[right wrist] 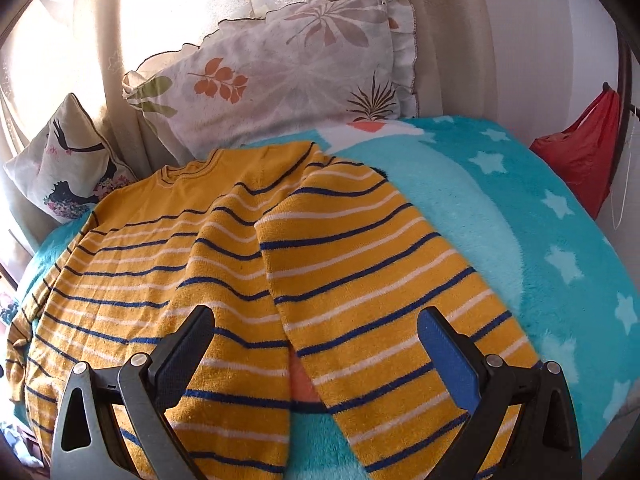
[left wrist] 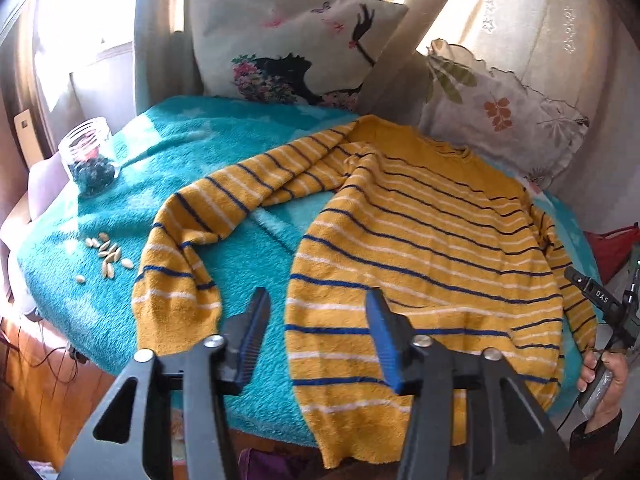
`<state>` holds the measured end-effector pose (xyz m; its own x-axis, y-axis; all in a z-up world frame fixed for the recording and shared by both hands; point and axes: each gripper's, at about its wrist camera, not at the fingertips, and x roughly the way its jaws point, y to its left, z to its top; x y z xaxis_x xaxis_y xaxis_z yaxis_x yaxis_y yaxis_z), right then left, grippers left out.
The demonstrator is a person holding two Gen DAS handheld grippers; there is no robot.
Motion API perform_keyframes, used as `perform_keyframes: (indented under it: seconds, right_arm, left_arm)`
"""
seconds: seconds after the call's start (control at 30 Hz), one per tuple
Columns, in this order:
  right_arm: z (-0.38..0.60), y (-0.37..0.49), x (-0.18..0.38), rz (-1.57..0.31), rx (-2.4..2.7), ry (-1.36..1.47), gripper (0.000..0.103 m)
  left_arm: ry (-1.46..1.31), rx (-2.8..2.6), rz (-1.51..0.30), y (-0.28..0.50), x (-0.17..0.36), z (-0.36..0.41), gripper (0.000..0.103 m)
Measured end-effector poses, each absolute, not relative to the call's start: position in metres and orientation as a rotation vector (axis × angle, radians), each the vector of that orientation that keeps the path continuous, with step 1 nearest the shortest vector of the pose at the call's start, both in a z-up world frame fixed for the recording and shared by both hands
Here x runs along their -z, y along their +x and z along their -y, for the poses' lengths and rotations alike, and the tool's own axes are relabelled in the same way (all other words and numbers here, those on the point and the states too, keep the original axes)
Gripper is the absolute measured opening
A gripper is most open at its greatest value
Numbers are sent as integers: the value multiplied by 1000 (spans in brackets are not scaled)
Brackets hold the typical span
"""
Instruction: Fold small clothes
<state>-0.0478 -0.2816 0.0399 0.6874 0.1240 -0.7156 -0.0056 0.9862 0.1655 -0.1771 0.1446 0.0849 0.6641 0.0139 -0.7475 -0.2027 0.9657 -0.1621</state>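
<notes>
Only in the left wrist view are a glass jar (left wrist: 90, 158) with dark contents and a scatter of pale seeds (left wrist: 106, 256) seen, both on the far left of the teal blanket (left wrist: 192, 148); at that view's right edge a person's hand (left wrist: 604, 376) is seen around the handle of the right gripper (left wrist: 592, 292), whose fingertips are not shown there. Only in the right wrist view are the white stars of the blanket (right wrist: 520, 200) and a red bag (right wrist: 580, 152) at the far right shown.

The left gripper (left wrist: 318, 312) is held with its jaws apart over the blanket and the lower hem; nothing is clamped between them. The right gripper (right wrist: 316, 332) is likewise held with jaws wide apart above the sweater (right wrist: 152, 256), and whether the pads touch the fabric cannot be told.

The sweater (left wrist: 420, 240) is yellow knit with thin blue and white stripes. It is laid flat on the blanket, collar towards the pillows. In the left wrist view, 1 sleeve (left wrist: 192, 232) is stretched out to the left and bent down towards the near edge. In the right wrist view, the other sleeve (right wrist: 360, 264) is laid down the right side, partly over the body.

Behind the sweater, 2 pillows are propped: 1 printed with a dark figure and flowers (left wrist: 296, 44), 1 with leaves (right wrist: 288, 76). Pale curtains (right wrist: 168, 8) are hung behind them, lit brightly.
</notes>
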Motion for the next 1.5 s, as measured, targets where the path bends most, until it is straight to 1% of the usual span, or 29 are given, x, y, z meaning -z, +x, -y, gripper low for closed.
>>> perform_keyframes:
  seconds: [0.03,0.13,0.17,0.2,0.23,0.27,0.3,0.4,0.47,0.53,0.57,0.6,0.73,0.93,1.5]
  right_arm:
    - [280,-49,-37,-826,-89,166,103]
    - [269,-54,-26,-890,-147,176,102]
    - [263,-56,-21,-915,-173,164,91]
    - [257,-58,-18,-936,-197,145,71]
    - [251,-63,-19,-932,-213,103,64]
    - [247,-66,-19,-948,-244,72,42]
    - [247,-68,-19,-968,-244,53,34]
    - [263,-72,-27,-972,-147,35,36]
    - [272,-76,-38,-935,-109,44,42]
    - [275,-79,-50,-889,-101,49,52]
    - [274,-79,-55,-866,-104,57,63]
    - [272,-79,-60,-841,-111,68,69]
    - [250,-67,-68,-809,-129,35,71]
    - [222,-50,-60,-827,-161,-36,71]
    - [237,-21,-45,-876,-129,44,74]
  left_arm:
    - [-234,-108,-830,-173,-86,-135,57]
    - [-240,-38,-851,-155,-83,-113,57]
    - [-247,-20,-860,-149,-82,-108,57]
    - [-250,-7,-870,-142,-80,-103,57]
    - [-247,-2,-878,-137,-79,-98,57]
    - [-241,1,-884,-132,-78,-94,57]
    - [-237,4,-886,-128,-78,-90,57]
    - [-215,11,-890,-118,-77,-81,62]
    - [-189,4,-890,-111,-75,-74,64]
    - [-158,-10,-894,-103,-72,-68,64]
    - [-145,-22,-895,-99,-71,-65,64]
    - [-128,-34,-896,-96,-70,-62,64]
    - [-75,-66,-900,-86,-66,-51,64]
    - [-50,-47,-927,-71,-59,-39,65]
    - [-80,45,-1005,-29,-38,-5,66]
